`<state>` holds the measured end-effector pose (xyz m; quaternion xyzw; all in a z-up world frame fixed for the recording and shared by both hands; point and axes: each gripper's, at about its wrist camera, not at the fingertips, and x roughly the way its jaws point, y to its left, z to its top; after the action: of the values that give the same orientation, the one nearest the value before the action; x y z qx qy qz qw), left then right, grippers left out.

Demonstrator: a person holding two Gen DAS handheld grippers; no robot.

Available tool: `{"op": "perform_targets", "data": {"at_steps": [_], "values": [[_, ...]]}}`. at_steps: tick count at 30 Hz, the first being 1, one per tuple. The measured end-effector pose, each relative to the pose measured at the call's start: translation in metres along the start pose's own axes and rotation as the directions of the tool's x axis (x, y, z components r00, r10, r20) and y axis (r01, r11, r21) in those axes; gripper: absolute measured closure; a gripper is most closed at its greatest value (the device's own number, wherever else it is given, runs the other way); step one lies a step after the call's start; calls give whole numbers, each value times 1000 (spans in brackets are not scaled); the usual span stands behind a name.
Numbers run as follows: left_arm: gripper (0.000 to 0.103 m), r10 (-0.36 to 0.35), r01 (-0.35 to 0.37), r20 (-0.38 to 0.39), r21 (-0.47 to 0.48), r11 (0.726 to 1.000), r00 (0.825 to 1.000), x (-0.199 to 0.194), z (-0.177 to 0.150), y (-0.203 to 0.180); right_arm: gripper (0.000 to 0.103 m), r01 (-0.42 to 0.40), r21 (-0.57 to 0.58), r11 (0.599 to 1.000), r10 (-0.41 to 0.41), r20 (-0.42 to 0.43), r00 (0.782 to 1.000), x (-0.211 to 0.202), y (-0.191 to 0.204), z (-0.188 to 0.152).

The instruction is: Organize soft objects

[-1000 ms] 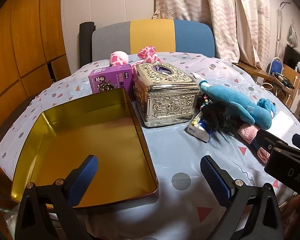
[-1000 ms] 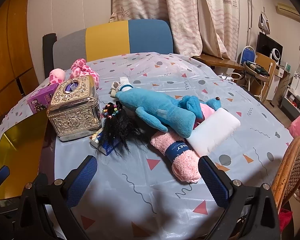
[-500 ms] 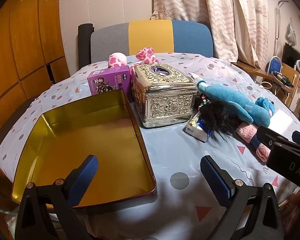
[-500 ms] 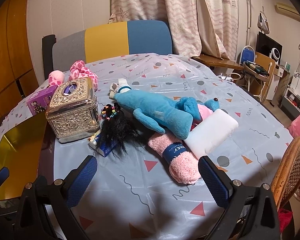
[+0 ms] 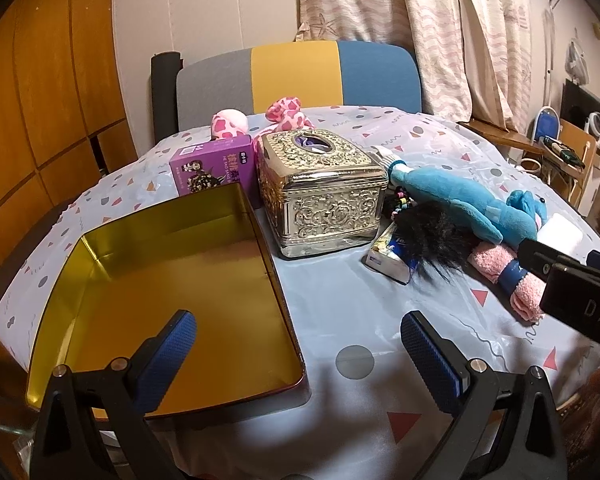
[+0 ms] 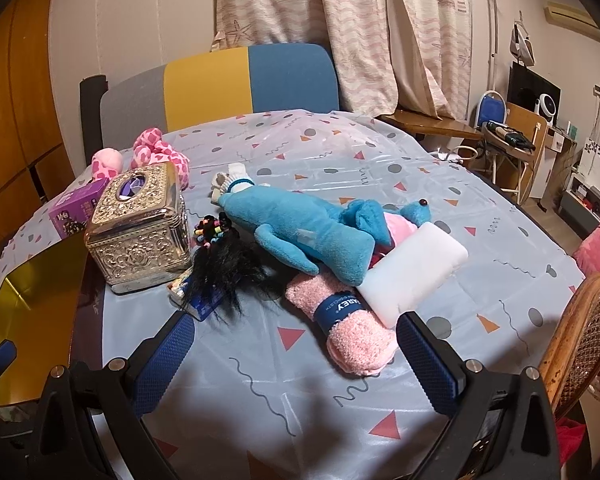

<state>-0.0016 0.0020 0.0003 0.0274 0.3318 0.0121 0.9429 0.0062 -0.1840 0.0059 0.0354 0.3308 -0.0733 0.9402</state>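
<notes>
Left to right on the table: we see the gold tin (image 5: 100,280) at the left edge, then the pink sock roll (image 6: 340,320) mid-table, touching the blue plush (image 6: 300,232). Sock looks light, squashy, so we'd pinch it at the banded middle. Left gripper (image 5: 296,344) hangs over the tin rim, right gripper (image 6: 296,352) low before the sock, both spread wide, holding nothing

Left wrist view looks low across the table, its near edge close, gold tin (image 5: 160,300) straight ahead. Right wrist view faces the same way, further right, over the blue plush (image 6: 300,232). Both share the silver box (image 5: 320,200).
</notes>
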Motion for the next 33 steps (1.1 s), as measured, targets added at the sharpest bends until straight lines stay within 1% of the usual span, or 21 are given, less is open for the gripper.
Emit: {"op": "perform_targets", "data": {"at_steps": [9, 17, 24, 26, 30, 33], "values": [[0, -6, 7, -13, 27, 1000, 1000, 5, 0, -7, 0, 22, 25, 999, -22, 3, 1000, 5, -15, 6], [0, -17, 18, -19, 60, 998, 1000, 9, 1, -16, 0, 65, 71, 995, -66, 16, 998, 5, -40, 16], [0, -46, 49, -35, 97, 994, 998, 13, 2, -25, 0, 90, 103, 991, -92, 15, 996, 7, -59, 21], [0, -57, 62, -42, 116, 991, 997, 15, 2, -30, 0, 79, 125, 989, -81, 7, 997, 8, -65, 23], [0, -136, 147, -82, 145, 978, 987, 21, 5, -39, 0, 47, 159, 986, -45, -13, 999, 9, -76, 29], [0, -238, 255, -125, 143, 956, 963, 27, 10, -48, 0, 7, 189, 982, -5, -12, 1000, 9, -87, 36]]}}
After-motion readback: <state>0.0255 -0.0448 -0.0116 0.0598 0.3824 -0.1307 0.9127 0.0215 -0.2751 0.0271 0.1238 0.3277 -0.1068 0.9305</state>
